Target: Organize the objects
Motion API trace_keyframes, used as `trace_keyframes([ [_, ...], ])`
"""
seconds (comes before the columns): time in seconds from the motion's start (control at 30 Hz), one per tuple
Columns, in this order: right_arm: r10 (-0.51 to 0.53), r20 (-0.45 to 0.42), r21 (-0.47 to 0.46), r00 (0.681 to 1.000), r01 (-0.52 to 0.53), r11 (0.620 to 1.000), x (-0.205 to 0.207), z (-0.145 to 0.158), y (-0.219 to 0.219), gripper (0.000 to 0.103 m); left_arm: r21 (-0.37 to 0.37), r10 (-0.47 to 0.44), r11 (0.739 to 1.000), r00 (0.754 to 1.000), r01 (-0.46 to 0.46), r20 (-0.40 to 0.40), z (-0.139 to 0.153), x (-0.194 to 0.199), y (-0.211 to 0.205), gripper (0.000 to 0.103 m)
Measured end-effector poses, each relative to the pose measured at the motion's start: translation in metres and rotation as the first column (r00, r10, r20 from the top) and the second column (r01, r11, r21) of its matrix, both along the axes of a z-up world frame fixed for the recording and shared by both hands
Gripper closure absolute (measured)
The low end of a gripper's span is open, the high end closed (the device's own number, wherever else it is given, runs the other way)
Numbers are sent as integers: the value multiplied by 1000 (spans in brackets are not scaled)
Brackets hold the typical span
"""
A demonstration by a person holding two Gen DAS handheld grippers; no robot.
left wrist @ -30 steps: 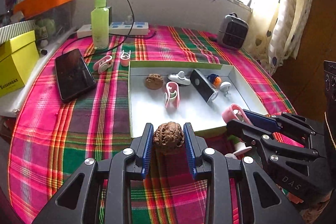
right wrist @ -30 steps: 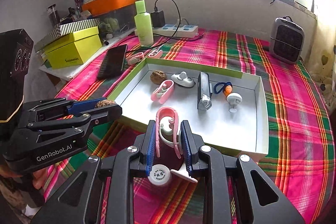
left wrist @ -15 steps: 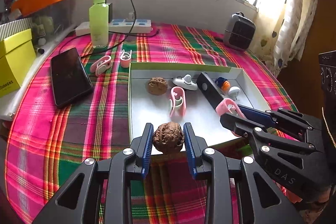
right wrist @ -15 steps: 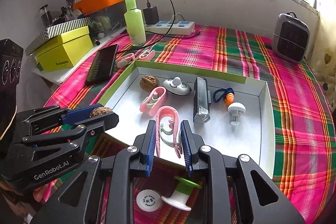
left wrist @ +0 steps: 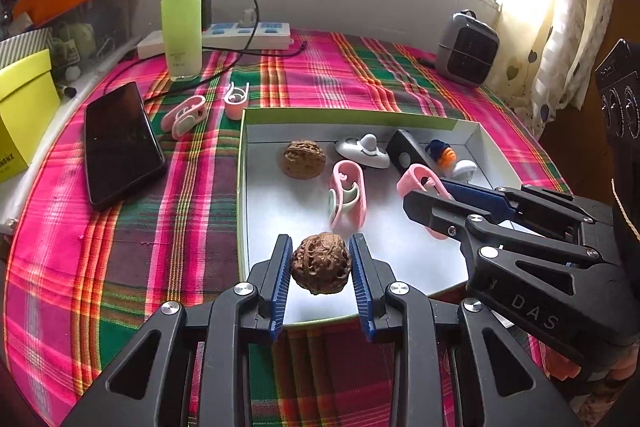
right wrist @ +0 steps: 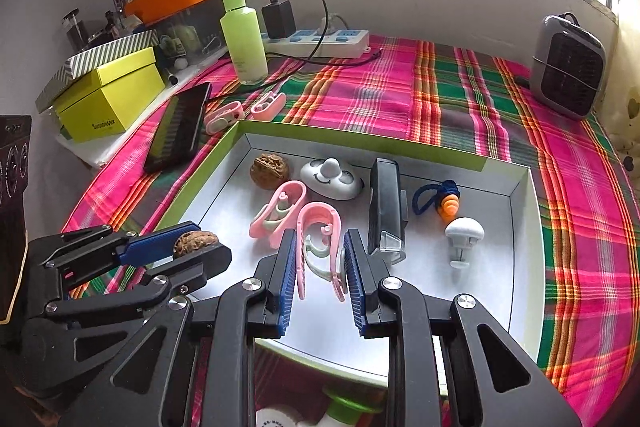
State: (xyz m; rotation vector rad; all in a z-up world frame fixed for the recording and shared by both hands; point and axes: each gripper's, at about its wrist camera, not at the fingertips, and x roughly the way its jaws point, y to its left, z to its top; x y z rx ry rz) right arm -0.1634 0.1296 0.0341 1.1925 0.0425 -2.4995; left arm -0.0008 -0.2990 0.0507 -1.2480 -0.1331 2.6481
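Both grippers have advanced over the tray (right wrist: 360, 139), left gripper (left wrist: 320, 267) clenching a walnut (left wrist: 320, 269), right gripper (right wrist: 320, 263) clenching a pink clip (right wrist: 320, 243); 2 clips (left wrist: 184, 111) remain outside.

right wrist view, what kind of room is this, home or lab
Most likely a home: a plaid tablecloth under a window, a power strip with a charger plugged in, and a small heater by the wall.

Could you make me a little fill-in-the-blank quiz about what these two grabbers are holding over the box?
1. The left tool is shut on a ____.
2. The right tool grips a ____-coloured clip.
3. Another walnut lies inside the white ____.
4. The black phone lies on the cloth, ____ the box.

Missing words: walnut; pink; box; outside
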Motion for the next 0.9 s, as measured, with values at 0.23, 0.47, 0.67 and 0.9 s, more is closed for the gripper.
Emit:
trace_keyframes([
  [0.23,9,20,-7,1000,-9,1000,-10,-5,0,78,-7,-5,1000,1000,5,-1,5,34,-84,76],
  [0.47,29,39,9,999,-30,1000,-19,-9,-1,78,-18,-15,1000,1000,15,9,-1,8,-28,76],
  [0.67,55,48,33,997,-56,998,-24,-11,-2,78,-29,-22,999,1000,22,12,-8,-31,44,76],
  [0.9,98,68,74,993,-103,992,-32,-14,-8,78,-39,-41,998,999,41,14,-9,-41,58,76],
])
